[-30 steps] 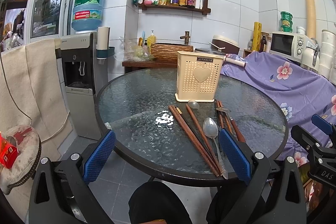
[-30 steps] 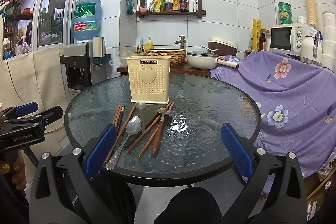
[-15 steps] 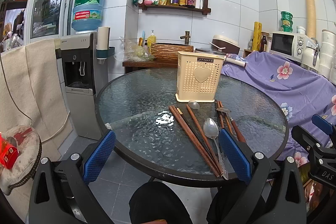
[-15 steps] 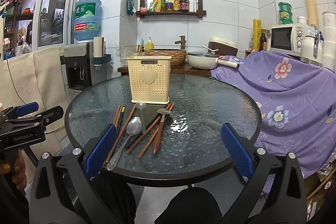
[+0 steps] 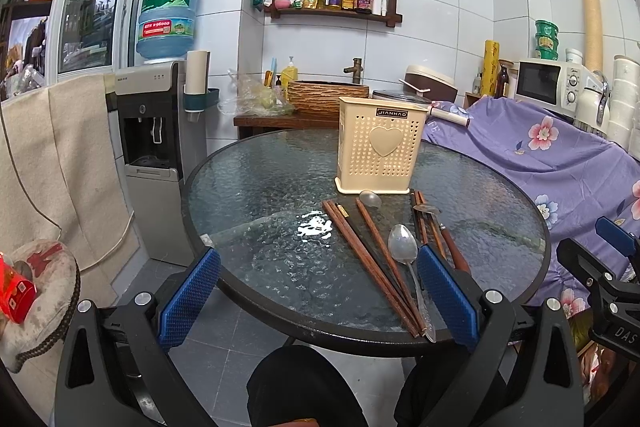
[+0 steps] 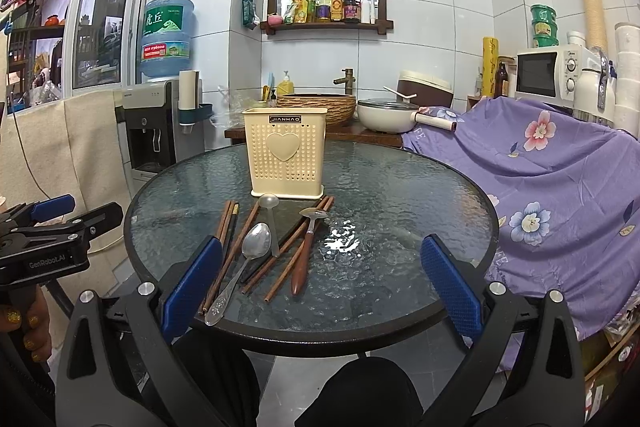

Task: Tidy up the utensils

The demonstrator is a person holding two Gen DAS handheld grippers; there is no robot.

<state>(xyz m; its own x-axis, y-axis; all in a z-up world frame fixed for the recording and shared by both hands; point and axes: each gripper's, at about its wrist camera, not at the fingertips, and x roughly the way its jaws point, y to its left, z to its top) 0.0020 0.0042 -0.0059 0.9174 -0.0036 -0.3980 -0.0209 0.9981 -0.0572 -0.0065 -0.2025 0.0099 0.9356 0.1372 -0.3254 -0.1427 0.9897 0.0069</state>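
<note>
Both hand-held grippers hover at the near edge of a round glass table (image 6: 400, 187), and neither touches anything. In the left wrist view the left gripper (image 5: 318, 295) fills the lower part of the frame, its blue-padded fingers (image 5: 188, 297) spread wide apart with nothing between them; the right-hand pad overlaps the near ends of the utensils in the picture only, sitting above the table rim rather than on them. In the right wrist view the right gripper (image 6: 320, 283) is likewise spread to its full width and empty, its fingers framing the lower left and lower right of the frame. The left gripper also shows at the left edge of that view, held by a hand (image 6: 24, 323) low in the corner. The utensils lie loose on the glass in the middle of the frame, just in front of a cream perforated utensil holder (image 6: 285, 157) with a heart on its face, which stands upright further back on the table. Among them are several brown chopsticks (image 6: 230, 255) fanned toward the near rim, a large metal spoon (image 6: 256, 241) lying bowl up across them, a smaller ladle-like spoon (image 6: 268, 201) with its bowl just beside the holder's base, and a wooden-handled spoon (image 6: 304, 255) to the right of the pile. A purple flowered cloth (image 6: 560, 195) covers furniture at the right of the frame.
</note>
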